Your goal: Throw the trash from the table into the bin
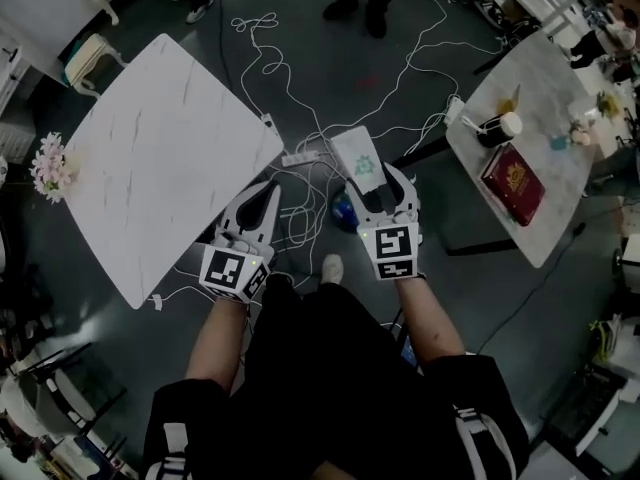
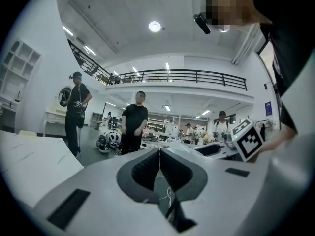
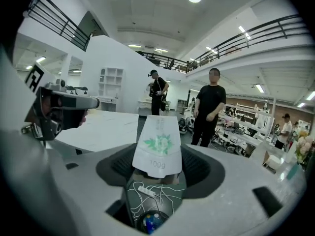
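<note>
Head view, looking steeply down. The person is standing on a dark floor beside the large white marble counter (image 1: 165,158), one tool in each hand, both out past that counter's right corner and over the floor, not over its top.

Left tool (image 1: 272,190) (image 2: 160,157): the jaws are sitting fully together, pad against pad, with nothing between them. It is hanging closest to the counter's right corner, just off the edge.

Right tool (image 1: 382,184) (image 3: 158,170): the jaws are standing wide and clamping on a white pouch (image 1: 361,160) (image 3: 158,144). The pouch is carrying a green leaf print and "100g". It is sticking up and forward out of the jaws. This is the piece of trash. It is hanging in the air further from the counter than the left tool, clear of any surface.

On the floor off the counter's right corner, a white power strip (image 1: 300,156) and loose white cables (image 1: 300,98) are lying. A small blue round object (image 1: 343,211) (image 3: 150,223) is sitting below the right tool; I cannot tell what it is.

Pink flowers (image 1: 48,166) are lying at the counter's far left edge.

Well to the right of the counter, a second counter (image 1: 545,223) is carrying a red book (image 1: 514,182) and a dark container with a white lid (image 1: 497,128).

Two bystanders in black (image 3: 210,112) are standing beyond the counter.
</note>
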The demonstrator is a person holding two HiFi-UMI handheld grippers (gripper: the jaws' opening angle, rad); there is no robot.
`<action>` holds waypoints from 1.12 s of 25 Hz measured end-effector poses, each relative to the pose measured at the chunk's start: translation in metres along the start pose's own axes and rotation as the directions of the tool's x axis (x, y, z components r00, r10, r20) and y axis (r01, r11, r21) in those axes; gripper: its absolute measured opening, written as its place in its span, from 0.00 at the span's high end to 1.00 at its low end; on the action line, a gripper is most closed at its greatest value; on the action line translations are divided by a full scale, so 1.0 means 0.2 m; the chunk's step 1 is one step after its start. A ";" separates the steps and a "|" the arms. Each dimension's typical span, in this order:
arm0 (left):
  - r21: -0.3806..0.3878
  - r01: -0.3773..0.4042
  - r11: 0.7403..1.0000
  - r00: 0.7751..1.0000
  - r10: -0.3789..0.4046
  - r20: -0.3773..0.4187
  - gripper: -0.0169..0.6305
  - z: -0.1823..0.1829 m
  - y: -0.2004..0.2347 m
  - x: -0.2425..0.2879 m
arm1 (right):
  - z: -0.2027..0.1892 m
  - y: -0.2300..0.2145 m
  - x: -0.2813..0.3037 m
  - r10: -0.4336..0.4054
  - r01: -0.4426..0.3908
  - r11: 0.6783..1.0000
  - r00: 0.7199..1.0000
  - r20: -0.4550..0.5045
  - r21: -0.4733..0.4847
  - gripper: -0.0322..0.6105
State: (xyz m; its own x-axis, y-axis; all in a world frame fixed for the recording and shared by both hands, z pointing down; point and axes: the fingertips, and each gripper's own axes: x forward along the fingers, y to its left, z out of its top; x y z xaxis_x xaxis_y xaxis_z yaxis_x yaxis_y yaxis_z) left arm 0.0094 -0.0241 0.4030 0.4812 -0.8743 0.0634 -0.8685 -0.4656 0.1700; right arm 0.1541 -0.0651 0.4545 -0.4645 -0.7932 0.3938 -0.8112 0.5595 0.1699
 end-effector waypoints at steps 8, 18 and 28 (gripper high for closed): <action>-0.043 0.040 0.998 0.997 -0.043 -0.057 0.95 -0.26 -0.23 0.23 | -0.36 -0.25 -0.08 -0.029 0.033 0.998 0.996 -0.083 0.049 0.53; -0.092 0.033 0.995 0.982 -0.049 -0.184 0.95 -0.66 -0.32 0.36 | -0.90 -0.31 -0.05 -0.002 0.031 0.993 0.970 -0.241 0.116 0.53; -0.139 0.011 0.990 0.949 -0.055 -0.310 0.95 -1.12 -0.25 0.38 | -1.50 -0.23 0.05 0.030 0.042 0.985 0.913 -0.407 0.166 0.53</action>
State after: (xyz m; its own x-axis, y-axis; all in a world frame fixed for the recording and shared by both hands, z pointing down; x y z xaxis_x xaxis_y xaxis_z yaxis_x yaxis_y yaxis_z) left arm 0.1160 -0.0355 0.6196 0.5410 -0.7620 0.3559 -0.8379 -0.4519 0.3061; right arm 0.2929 -0.0270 0.7212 -0.3040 -0.6097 0.7320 -0.8775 0.4783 0.0340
